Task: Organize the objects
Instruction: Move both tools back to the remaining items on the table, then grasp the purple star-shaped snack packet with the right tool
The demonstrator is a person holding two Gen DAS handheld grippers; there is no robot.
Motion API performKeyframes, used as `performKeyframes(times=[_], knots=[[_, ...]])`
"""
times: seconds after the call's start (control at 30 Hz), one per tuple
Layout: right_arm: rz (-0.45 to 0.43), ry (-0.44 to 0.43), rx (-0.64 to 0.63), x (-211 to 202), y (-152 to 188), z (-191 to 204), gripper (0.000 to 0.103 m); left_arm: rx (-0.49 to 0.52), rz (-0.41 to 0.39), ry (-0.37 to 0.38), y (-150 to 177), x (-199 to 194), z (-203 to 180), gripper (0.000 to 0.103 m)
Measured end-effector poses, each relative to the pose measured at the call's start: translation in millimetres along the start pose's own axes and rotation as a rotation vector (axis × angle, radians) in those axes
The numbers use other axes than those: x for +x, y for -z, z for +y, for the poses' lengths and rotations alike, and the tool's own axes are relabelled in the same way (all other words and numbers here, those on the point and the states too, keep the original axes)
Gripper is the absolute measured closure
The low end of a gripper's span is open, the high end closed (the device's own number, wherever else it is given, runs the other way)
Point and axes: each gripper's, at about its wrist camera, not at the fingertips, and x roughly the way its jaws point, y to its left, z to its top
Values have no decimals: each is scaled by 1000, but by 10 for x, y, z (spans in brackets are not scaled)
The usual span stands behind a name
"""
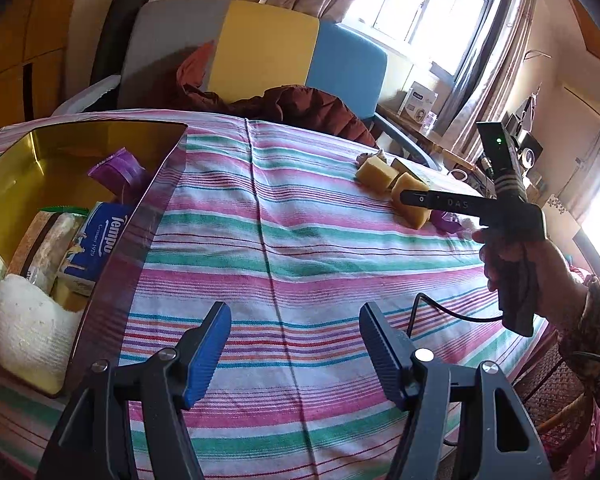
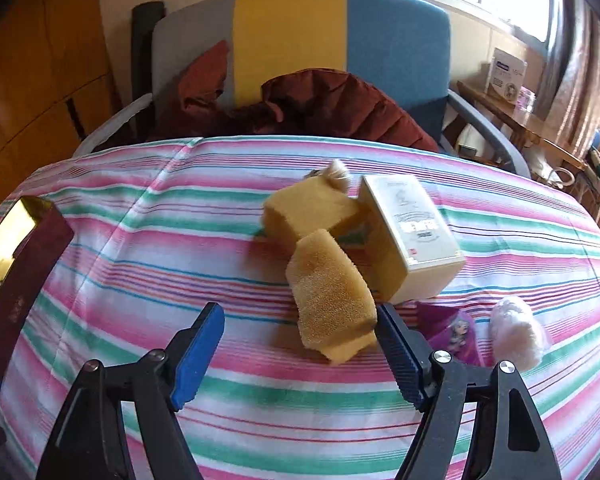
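Note:
A dark box with a gold inside [image 1: 100,136] stands at the table's left and holds a Tempo tissue pack [image 1: 96,240], a purple packet [image 1: 118,170], a white cloth [image 1: 32,332] and other packs. My left gripper [image 1: 296,344] is open and empty over the striped cloth beside it. My right gripper [image 2: 300,348] is open; its right finger touches the near yellow sponge [image 2: 332,300]. A second yellow sponge [image 2: 308,208] and a cream box [image 2: 412,232] lie just beyond. The right gripper also shows in the left wrist view [image 1: 416,198], at the sponges [image 1: 410,200].
A purple cartoon packet [image 2: 456,332] and a white fluffy ball [image 2: 516,332] lie to the right of the right gripper. A small furry item [image 2: 336,172] lies behind the sponges. A chair with a dark red jacket [image 2: 332,108] stands past the far table edge. The box's edge [image 2: 24,264] shows at left.

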Motion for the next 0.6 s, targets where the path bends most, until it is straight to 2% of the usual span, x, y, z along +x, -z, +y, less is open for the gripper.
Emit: performKeyframes(times=[0.07, 0.13, 0.2, 0.27, 0.37, 0.5, 0.6], knots=[[-16, -46, -26, -119, 49, 54, 25, 3, 5, -1, 3, 19, -7, 35], [-49, -43, -18, -260, 73, -25, 25, 5, 7, 0, 11, 32, -12, 35], [-77, 5, 30, -379, 75, -254, 23, 4, 13, 1, 17, 54, -19, 35], [-96, 89, 89, -451, 73, -539, 20, 5, 14, 5, 27, 66, -31, 35], [-75, 166, 173, -417, 89, -940, 20, 7, 22, 5, 36, 97, -61, 35], [-69, 150, 251, -305, 157, -1183, 20, 23, 35, 6, 55, 139, -109, 35], [-38, 126, 239, -145, 180, -1181, 20, 35, 43, 6, 75, 164, -139, 35]])
